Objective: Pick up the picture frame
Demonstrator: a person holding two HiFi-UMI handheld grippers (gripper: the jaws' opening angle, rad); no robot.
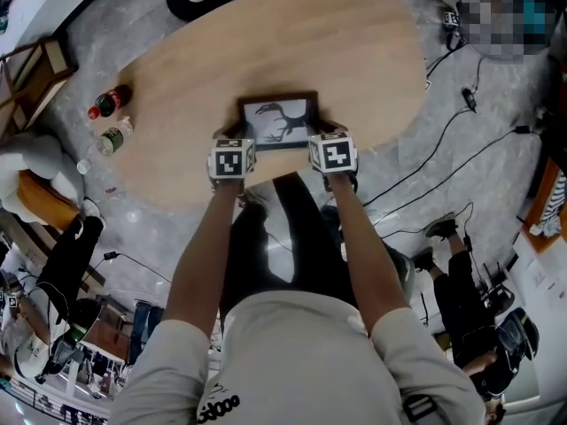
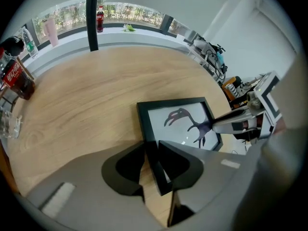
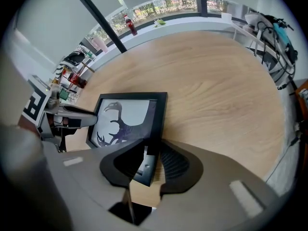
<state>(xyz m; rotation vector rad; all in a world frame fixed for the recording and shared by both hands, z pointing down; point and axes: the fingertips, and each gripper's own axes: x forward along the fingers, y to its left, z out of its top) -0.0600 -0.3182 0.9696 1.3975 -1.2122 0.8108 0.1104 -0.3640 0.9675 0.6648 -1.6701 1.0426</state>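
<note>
Shows pic frame point(image 1: 276, 120) lying on wooden table point(image 1: 177, 96), dark animal-silhouette print facing up, near corners sitting inside both jaw pairs. L gripper point(image 2: 153, 163): jaws apart, straddling frame's left side bar close to near-left corner. Bar runs away from jaws, slanted across the gap, w/ sliver of bare wood showing btwn left jaw and bar. Right jaw over the print side. No squeeze on bar. R gripper point(image 3: 152, 163): jaws apart too, straddling right side bar by near-right corner. Corner tip pokes out camera-side of the jaw tips. Strip of print visible btwn left jaw and bar, ribbed right pad just beside bar's outer edge. Rest of frame ahead of and inboard of each jaw pair. In head view, both pointing steeply down at frame's near edge, one per corner, frame spanning btwn them.
</note>
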